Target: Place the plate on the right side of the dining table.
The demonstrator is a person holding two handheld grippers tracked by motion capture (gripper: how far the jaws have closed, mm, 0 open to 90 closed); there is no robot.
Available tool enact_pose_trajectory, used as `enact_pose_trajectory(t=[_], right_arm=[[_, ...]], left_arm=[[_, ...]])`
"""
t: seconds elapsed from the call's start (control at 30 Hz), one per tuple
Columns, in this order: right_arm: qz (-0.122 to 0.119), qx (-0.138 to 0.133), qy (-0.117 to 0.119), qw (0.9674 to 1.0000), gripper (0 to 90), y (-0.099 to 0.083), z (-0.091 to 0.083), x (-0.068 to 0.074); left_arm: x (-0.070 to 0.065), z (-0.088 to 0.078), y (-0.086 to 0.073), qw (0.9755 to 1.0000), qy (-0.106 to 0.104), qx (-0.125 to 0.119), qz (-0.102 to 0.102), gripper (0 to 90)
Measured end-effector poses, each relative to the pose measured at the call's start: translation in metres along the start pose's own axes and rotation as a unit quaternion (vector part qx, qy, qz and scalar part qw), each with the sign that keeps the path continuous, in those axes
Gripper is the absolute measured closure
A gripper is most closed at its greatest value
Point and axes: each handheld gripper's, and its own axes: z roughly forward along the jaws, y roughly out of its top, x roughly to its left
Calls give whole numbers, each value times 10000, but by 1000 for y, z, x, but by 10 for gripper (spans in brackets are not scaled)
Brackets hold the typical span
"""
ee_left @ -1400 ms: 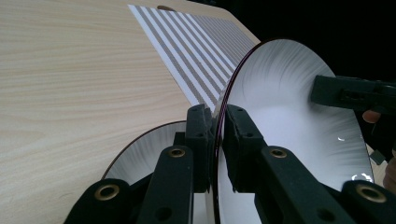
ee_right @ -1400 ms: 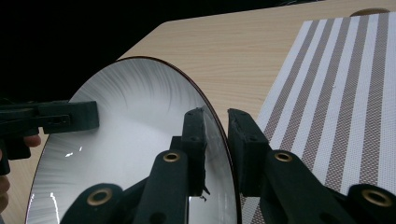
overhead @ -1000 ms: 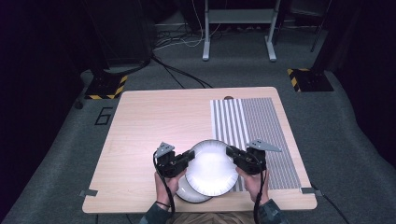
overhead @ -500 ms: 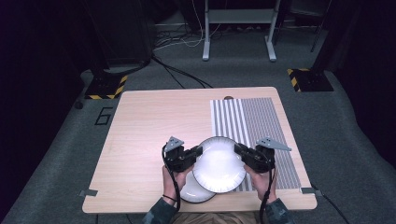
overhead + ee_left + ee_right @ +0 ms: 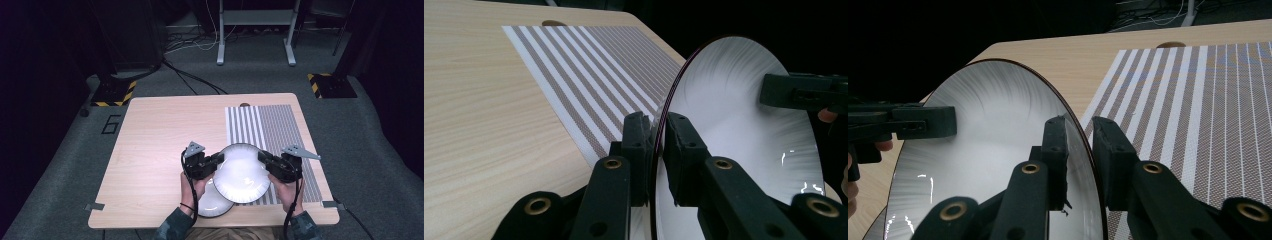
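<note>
Both grippers hold one white plate (image 5: 242, 173) up over the tabletop (image 5: 160, 130), low in the middle of the frame. The left gripper (image 5: 215, 162) pinches its left rim, and the right gripper (image 5: 264, 159) pinches its right rim. The striped mat (image 5: 272, 127) lies just up and right of the plate. A second plate (image 5: 212, 202) sits below, half hidden.

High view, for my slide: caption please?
Both grippers, left and right, clamp a white plate over the striped mat.
</note>
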Motion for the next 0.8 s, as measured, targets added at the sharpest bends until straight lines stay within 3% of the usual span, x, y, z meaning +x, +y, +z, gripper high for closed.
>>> enact_pose_trajectory(t=[0.8], right_arm=[[50,-39,-86,9999,765,7,-4,-20]], left_arm=[[-7,24,15,9999,-91,122,17,793]])
